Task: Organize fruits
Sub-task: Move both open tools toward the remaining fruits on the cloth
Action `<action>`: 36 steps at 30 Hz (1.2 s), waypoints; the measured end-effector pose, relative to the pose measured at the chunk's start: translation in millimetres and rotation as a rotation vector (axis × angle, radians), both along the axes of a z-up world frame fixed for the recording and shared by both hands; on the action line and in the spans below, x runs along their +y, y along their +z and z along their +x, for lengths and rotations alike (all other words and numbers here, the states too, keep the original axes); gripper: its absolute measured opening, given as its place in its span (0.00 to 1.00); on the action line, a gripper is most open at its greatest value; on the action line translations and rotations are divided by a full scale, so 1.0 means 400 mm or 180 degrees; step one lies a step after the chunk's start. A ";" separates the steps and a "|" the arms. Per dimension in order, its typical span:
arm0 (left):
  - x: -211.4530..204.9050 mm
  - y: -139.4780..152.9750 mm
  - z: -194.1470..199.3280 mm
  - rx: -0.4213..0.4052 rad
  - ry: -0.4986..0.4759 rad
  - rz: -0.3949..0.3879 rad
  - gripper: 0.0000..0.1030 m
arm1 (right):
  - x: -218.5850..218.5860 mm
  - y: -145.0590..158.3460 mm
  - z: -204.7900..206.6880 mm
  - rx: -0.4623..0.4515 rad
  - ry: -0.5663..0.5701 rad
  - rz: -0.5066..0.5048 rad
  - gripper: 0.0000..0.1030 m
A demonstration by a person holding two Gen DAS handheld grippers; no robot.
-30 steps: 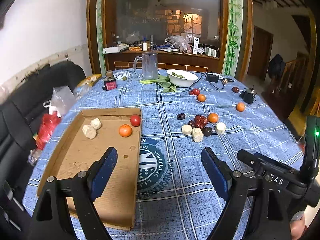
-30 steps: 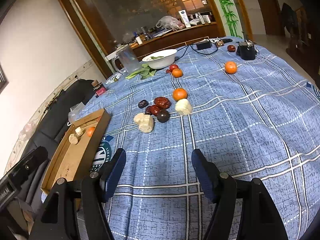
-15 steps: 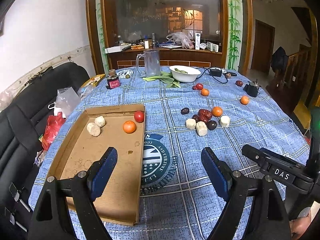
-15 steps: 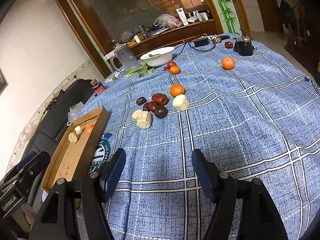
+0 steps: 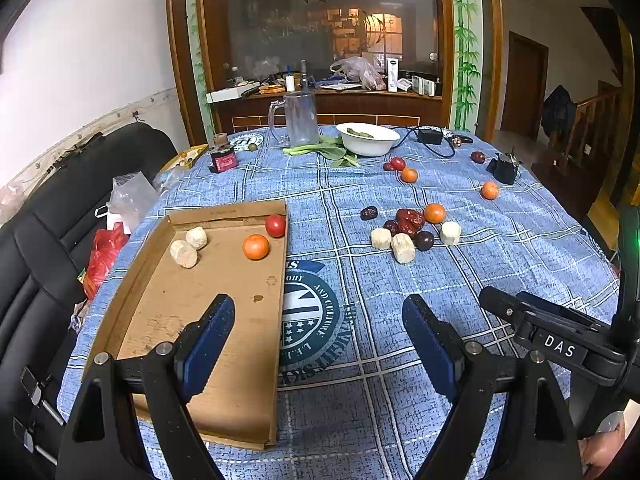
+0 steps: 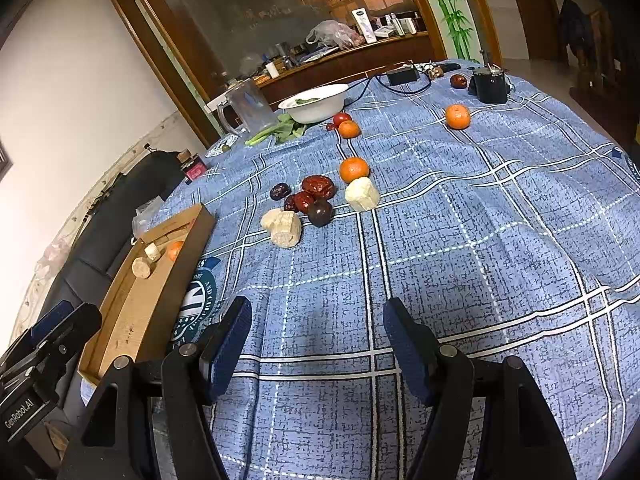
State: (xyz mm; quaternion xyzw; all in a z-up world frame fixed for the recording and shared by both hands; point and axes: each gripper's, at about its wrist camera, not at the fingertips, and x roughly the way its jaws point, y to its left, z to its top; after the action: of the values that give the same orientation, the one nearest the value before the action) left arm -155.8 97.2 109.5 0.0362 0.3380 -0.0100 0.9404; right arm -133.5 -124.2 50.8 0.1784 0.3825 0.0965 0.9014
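Two claws hang over the blue checked tablecloth (image 6: 500, 248), and neither holds anything. The left gripper (image 5: 318, 334) stands wide, its blue pads clear of everything; one finger hovers above the cardboard tray (image 5: 224, 364), the other above bare cloth. The right gripper (image 6: 316, 336) is spread a little less, also empty, with only cloth between its pads.

Ahead of the left claw, at the far end of the tray, lie an orange (image 5: 256, 246), a red tomato (image 5: 275, 225) tucked in the corner, and two pale chunks (image 5: 184, 253) side by side. The tray's low wall stands between that claw's right finger and the tray floor.

Ahead of the right claw, and a little to its left, sits the loose cluster: two pale chunks touching each other (image 6: 285, 227), a dark plum (image 6: 320, 213), wrinkled red dates (image 6: 318, 187), a third pale chunk (image 6: 362, 195) and an orange (image 6: 354, 169) just behind it. Nothing stands between the claw and this heap. Farther off are another orange (image 6: 349, 129) beside a tomato (image 6: 341, 119), a lone orange (image 6: 457, 116) to the right, a white bowl (image 6: 316, 103) with greens beside it, and a clear jug (image 6: 247, 109).
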 end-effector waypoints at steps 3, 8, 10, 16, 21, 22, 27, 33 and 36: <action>-0.004 -0.002 0.002 0.0010 -0.0011 0.0012 0.83 | -0.002 -0.004 0.002 0.0019 -0.0002 0.0006 0.70; -0.006 -0.009 0.008 0.0045 -0.0029 0.0008 0.83 | -0.005 -0.010 0.005 0.0039 -0.0007 0.0010 0.70; -0.004 -0.012 0.011 0.0067 -0.0038 -0.0013 0.83 | -0.005 -0.011 0.005 0.0040 -0.0009 0.0011 0.71; 0.003 -0.028 0.027 0.0161 -0.0073 -0.0146 0.83 | -0.013 -0.025 0.011 0.0079 -0.0031 0.0015 0.71; 0.001 -0.045 0.044 0.0242 -0.0160 -0.0252 0.83 | -0.022 -0.035 0.024 0.0111 -0.0053 0.0013 0.71; 0.001 -0.047 0.046 0.0244 -0.0171 -0.0271 0.83 | -0.024 -0.036 0.027 0.0121 -0.0064 -0.0003 0.71; -0.002 -0.068 0.091 0.0229 -0.0253 -0.0462 0.83 | -0.060 -0.011 0.024 0.0073 -0.0203 -0.0135 0.71; -0.081 -0.093 0.134 0.0494 -0.0607 -0.0663 0.83 | -0.154 0.001 0.001 0.0006 -0.0573 -0.0228 0.77; -0.111 -0.099 0.140 0.0541 -0.0729 -0.0693 0.83 | -0.187 -0.010 0.008 0.0082 -0.0663 -0.0166 0.77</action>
State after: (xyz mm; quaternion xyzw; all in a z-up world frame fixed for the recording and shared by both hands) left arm -99.7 53.0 69.9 -0.0287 0.4069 -0.1566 0.8995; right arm -130.3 -199.2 46.8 0.1948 0.3758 -0.0100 0.9059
